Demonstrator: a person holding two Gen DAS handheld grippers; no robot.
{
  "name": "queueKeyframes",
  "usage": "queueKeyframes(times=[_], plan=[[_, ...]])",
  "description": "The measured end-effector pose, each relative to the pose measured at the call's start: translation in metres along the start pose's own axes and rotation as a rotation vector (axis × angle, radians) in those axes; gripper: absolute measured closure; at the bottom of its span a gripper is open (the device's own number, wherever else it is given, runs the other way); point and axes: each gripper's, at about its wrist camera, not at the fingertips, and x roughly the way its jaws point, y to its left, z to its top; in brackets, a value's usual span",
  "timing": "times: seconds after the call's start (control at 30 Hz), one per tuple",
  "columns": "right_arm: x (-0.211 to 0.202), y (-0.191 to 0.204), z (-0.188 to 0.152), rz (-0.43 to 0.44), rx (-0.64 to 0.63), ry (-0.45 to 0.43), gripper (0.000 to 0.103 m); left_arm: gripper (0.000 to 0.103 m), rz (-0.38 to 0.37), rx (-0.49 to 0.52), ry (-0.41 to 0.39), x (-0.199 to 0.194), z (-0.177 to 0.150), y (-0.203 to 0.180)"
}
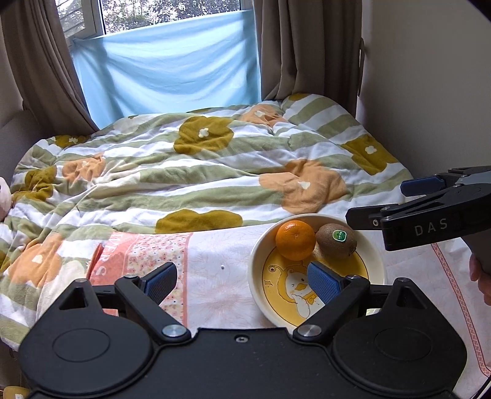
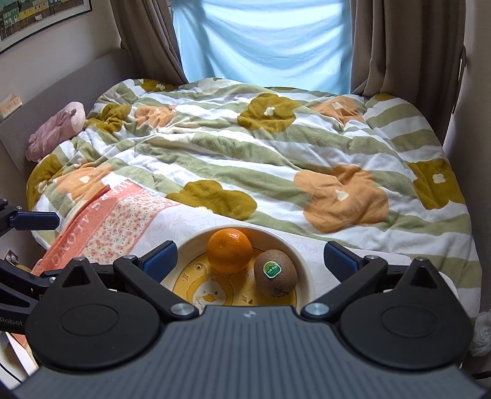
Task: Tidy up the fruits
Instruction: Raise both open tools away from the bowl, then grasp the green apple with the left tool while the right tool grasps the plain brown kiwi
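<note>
orange and kiwi touching in bowl on cloth | left gripper spread wide, empty, beside bowl | right gripper spread wide, empty, straddling bowl, likely lined up for a fruit

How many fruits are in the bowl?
2. A round orange sits at the back of the cream cartoon bowl; a brown stickered kiwi touches its right side.

A bed under a flowered striped quilt faces a brown-curtained window half-covered by blue cloth.
</note>
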Motion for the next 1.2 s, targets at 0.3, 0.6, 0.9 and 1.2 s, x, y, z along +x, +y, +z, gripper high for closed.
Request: queueKeyframes(times=[0.3, 0.6, 0.9, 1.2], plan=[[-0.042, 0.031, -0.017, -0.014, 0.039, -0.012, 0.0, 0.003, 0.017, -0.037, -0.038, -0.037, -0.023, 0.024], [-0.071, 0.088, -0.05, -0.041, 0.055, -0.017, 0.0, 0.002, -0.074, -0.03, -0.053, -0.058, -0.056, 0.064], [-0.069, 0.135, -0.084, -0.071, 0.143, 0.015, 0.0, 0.002, -0.146, 0.136, -0.006, -0.057, -0.096, 0.087], [-0.038, 0.163, -0.119, -0.099, 0.193, 0.067, 0.0, 0.006, -0.253, 0.284, 0.024, -0.017, -0.119, 0.097]])
